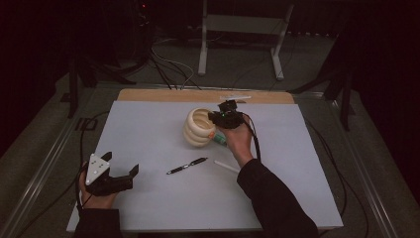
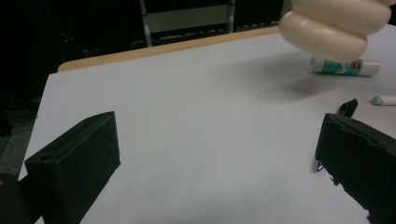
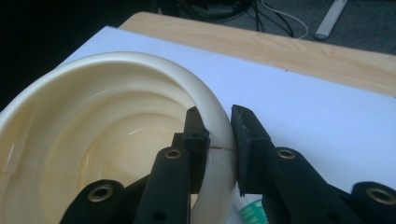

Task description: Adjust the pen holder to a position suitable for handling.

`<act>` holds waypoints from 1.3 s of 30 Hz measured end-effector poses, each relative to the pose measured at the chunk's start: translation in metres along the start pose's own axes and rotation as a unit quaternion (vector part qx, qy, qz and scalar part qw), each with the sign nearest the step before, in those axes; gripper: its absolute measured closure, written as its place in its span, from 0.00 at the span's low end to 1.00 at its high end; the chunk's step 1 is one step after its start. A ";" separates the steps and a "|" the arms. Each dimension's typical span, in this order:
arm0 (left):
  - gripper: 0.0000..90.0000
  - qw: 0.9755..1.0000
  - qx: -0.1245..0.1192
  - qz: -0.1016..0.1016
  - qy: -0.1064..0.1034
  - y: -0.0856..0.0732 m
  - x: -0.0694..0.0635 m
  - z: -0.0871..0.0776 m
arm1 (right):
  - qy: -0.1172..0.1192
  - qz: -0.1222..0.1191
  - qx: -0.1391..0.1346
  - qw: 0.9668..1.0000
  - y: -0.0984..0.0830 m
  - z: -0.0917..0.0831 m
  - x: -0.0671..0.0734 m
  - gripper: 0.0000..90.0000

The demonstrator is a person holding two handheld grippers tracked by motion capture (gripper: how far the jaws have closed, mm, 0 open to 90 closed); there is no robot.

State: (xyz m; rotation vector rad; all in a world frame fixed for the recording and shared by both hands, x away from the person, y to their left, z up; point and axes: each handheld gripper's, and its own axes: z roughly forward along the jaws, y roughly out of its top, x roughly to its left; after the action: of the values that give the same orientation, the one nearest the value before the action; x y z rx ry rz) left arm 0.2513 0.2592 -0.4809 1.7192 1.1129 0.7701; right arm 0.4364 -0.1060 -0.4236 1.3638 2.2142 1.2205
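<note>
A cream ribbed cup (image 1: 198, 128) stands tilted at the middle back of the white sheet (image 1: 148, 129). My right gripper (image 1: 215, 118) is shut on its rim, one jaw inside the cup (image 3: 93, 130) and one outside, with the gripper (image 3: 218, 128) seen from behind. In the left gripper view the cup (image 2: 334, 28) hangs a little above its shadow. My left gripper (image 1: 121, 162) rests at the front left, open and holding nothing; its jaws (image 2: 219, 121) stand wide apart over bare sheet.
A black pen (image 1: 187, 165) lies near the middle, and its tip (image 2: 319, 165) shows by the left gripper's right jaw. A glue stick (image 1: 219, 139) lies beside the cup, and a white marker (image 1: 226, 166) lies right of the pen. The wooden table edge (image 1: 198, 95) runs behind.
</note>
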 end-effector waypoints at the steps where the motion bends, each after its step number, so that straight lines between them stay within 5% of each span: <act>1: 0.00 1.000 0.000 0.000 0.000 0.000 0.000 0.000 | 0.001 0.000 0.003 1.000 -0.001 0.002 0.002 0.86; 26: 0.00 1.000 -0.001 -0.002 -0.002 -0.001 0.001 0.000 | -0.028 -0.031 0.062 0.997 -0.023 0.043 0.033 0.86; 39: 0.00 1.000 -0.002 -0.002 -0.004 -0.001 0.001 0.001 | -0.029 -0.038 0.062 0.997 -0.022 0.047 0.039 0.84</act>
State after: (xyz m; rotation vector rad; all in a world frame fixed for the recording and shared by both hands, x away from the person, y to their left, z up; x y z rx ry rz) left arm 0.2524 0.2598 -0.4826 1.7144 1.1076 0.7624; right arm 0.4311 -0.0533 -0.4613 1.3299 2.3119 1.0200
